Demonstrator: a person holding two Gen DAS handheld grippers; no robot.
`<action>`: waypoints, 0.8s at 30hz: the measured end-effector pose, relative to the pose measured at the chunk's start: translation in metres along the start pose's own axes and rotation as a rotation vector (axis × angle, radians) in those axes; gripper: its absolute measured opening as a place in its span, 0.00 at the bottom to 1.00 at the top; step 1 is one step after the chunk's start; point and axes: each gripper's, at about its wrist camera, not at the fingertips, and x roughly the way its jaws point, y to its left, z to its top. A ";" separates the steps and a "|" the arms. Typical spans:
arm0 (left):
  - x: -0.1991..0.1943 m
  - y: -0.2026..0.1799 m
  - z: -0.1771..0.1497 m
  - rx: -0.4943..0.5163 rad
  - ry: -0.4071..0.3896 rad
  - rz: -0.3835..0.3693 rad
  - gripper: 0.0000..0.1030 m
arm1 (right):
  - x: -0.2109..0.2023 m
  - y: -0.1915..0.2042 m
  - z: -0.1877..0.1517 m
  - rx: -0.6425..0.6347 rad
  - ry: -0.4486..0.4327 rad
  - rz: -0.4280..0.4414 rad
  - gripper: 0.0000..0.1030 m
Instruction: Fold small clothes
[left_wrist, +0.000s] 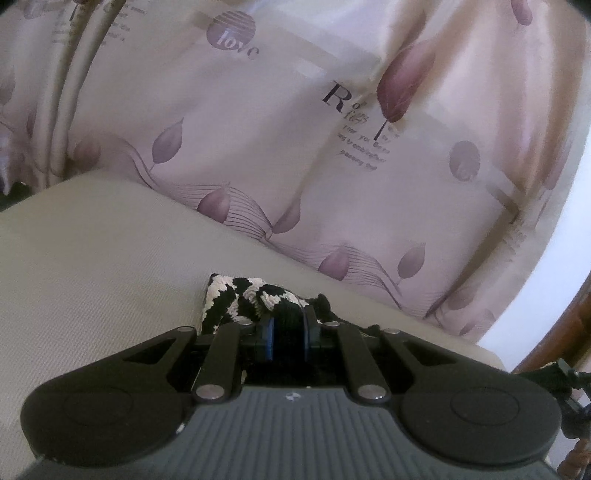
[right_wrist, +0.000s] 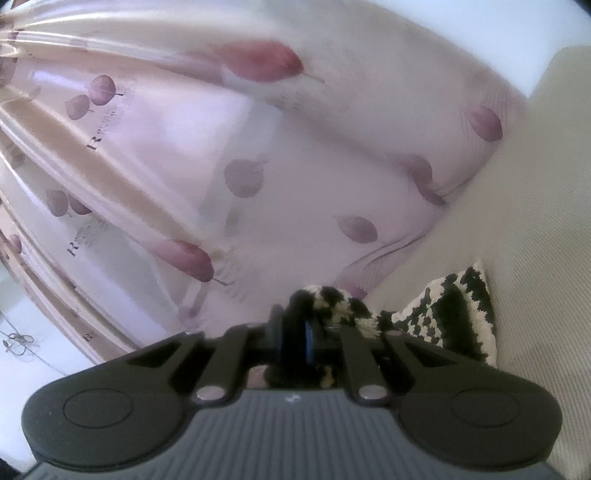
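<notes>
A small black-and-white knitted garment (left_wrist: 240, 299) lies on a beige cushioned surface (left_wrist: 92, 266). My left gripper (left_wrist: 289, 325) is shut on its near edge, black knit pinched between the blue pads. In the right wrist view the same garment (right_wrist: 450, 314) lies at the right on the beige surface (right_wrist: 535, 221). My right gripper (right_wrist: 295, 332) is shut on another part of it, which bunches up just above the fingers. The part of the garment under both grippers is hidden.
A pale curtain (left_wrist: 295, 147) with purple leaf prints and lettering hangs just behind the surface and fills both views (right_wrist: 221, 166). A brown wooden edge (left_wrist: 554, 332) shows at the far right. A white floor with a cable (right_wrist: 22, 339) shows at lower left.
</notes>
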 end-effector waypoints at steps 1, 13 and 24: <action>0.004 -0.001 0.001 0.004 0.001 0.006 0.14 | 0.003 -0.002 0.001 0.005 0.000 -0.006 0.11; 0.045 0.000 0.000 0.015 0.029 0.069 0.14 | 0.039 -0.037 0.006 0.072 0.003 -0.081 0.11; 0.077 0.008 -0.008 0.006 0.056 0.111 0.17 | 0.061 -0.075 0.005 0.142 0.013 -0.145 0.11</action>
